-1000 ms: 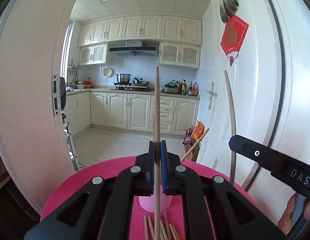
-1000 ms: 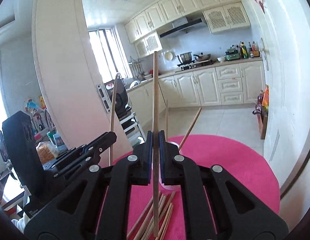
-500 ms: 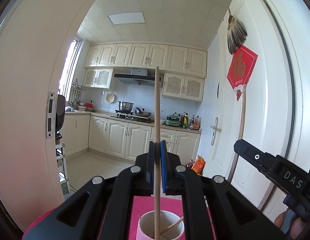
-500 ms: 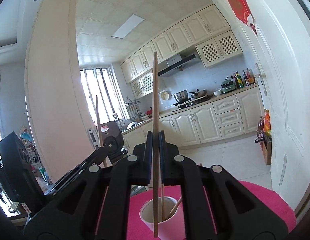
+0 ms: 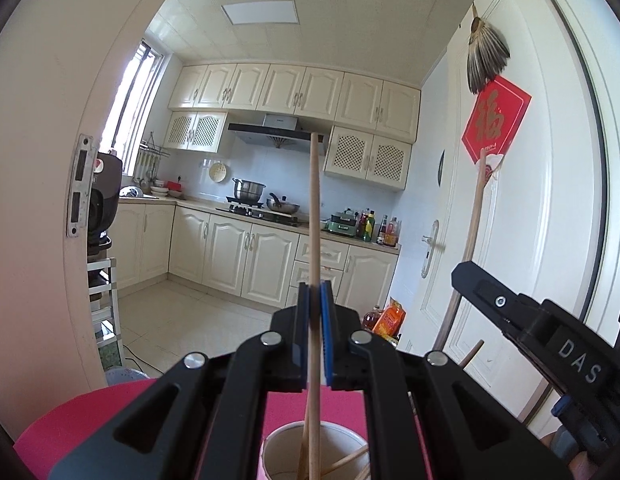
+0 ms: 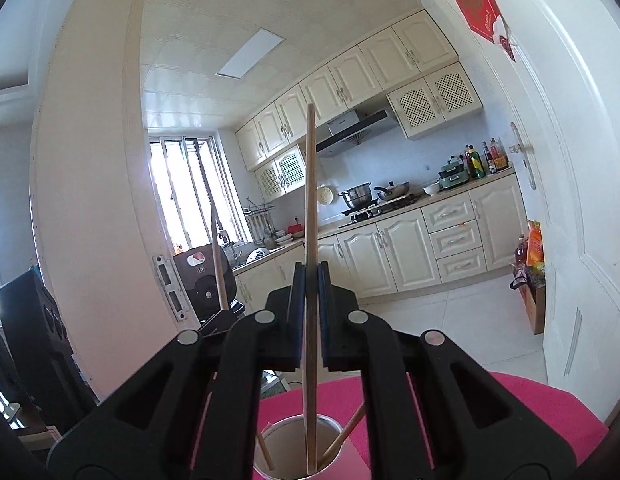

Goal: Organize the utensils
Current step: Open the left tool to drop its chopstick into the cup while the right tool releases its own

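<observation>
left claw (image 5: pixel 314 332) pinching upright chopstick (image 5: pixel 314 240), lower end inside paper cup (image 5: pixel 278 446) | right claw (image 6: pixel 310 320) pinching second chopstick (image 6: pixel 310 240), tip down in same cup (image 6: pixel 333 432) among loose sticks | cup on pink tabletop (image 6: pixel 549 416) | kitchen cabinets (image 5: pixel 246 256) behind

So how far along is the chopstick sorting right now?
Partly done: a few chopsticks already lean inside the cup. In hand: the left gripper and right gripper each clamp one upright chopstick, lower ends inside the cup. Left: releasing both. Any remaining on the pink table are out of view.
</observation>
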The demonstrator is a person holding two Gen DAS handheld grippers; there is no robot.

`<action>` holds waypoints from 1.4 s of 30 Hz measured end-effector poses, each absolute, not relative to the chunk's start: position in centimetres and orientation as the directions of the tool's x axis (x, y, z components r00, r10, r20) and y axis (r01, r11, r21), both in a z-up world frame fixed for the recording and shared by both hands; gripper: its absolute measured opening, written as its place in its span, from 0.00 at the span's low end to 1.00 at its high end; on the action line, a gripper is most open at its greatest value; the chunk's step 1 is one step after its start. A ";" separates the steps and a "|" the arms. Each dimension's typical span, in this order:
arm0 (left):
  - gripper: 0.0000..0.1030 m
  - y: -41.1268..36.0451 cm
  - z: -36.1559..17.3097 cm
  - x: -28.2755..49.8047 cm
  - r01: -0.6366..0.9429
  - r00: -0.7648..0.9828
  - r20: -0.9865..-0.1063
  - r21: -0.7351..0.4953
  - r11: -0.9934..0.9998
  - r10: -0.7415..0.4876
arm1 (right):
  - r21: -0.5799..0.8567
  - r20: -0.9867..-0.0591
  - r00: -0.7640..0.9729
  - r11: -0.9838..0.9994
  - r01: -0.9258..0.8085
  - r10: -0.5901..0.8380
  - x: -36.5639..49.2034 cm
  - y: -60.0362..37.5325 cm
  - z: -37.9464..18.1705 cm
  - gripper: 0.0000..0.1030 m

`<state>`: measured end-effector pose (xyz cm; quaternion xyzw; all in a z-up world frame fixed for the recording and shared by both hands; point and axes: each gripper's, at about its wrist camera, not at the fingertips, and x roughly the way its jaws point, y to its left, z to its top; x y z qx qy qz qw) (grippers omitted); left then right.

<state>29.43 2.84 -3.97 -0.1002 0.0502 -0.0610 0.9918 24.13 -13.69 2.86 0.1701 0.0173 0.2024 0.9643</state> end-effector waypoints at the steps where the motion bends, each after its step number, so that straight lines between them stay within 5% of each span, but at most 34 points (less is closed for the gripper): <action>1: 0.06 2.9 -4.0 29.5 0.112 0.986 -0.094 -0.205 0.972 -0.134 | 0.334 0.031 0.916 0.860 -0.386 0.399 24.2 -13.6 2.7 0.06; 4: 0.11 2.8 -4.1 29.5 0.100 0.987 -0.108 -0.183 0.978 -0.122 | 0.328 0.025 0.916 0.862 -0.386 0.400 24.0 -13.4 2.6 0.06; 6: 0.28 2.9 -4.0 29.3 0.093 0.988 -0.105 -0.182 0.979 -0.114 | 0.327 0.022 0.917 0.864 -0.384 0.399 24.0 -13.5 2.6 0.06; 34: 0.43 4.5 -1.6 26.1 0.063 0.990 -0.114 -0.178 0.982 -0.084 | 0.294 -0.035 0.928 0.891 -0.345 0.371 22.7 -12.4 3.0 0.08; 36: 0.47 4.7 -1.3 25.8 0.060 0.990 -0.112 -0.179 0.982 -0.081 | 0.291 -0.038 0.931 0.895 -0.337 0.363 22.5 -12.3 3.3 0.12; 38: 0.50 4.9 -1.0 25.3 0.054 0.991 -0.109 -0.178 0.983 -0.074 | 0.292 -0.030 0.933 0.896 -0.335 0.358 22.0 -12.4 3.5 0.34; 39: 0.53 4.9 -0.8 25.1 0.051 0.992 -0.108 -0.178 0.983 -0.071 | 0.293 -0.018 0.934 0.895 -0.336 0.357 21.6 -12.5 3.7 0.53; 42: 0.55 5.3 -0.3 24.0 0.045 0.993 -0.102 -0.182 0.982 -0.064 | 0.280 -0.015 0.936 0.900 -0.333 0.350 20.6 -12.6 4.4 0.55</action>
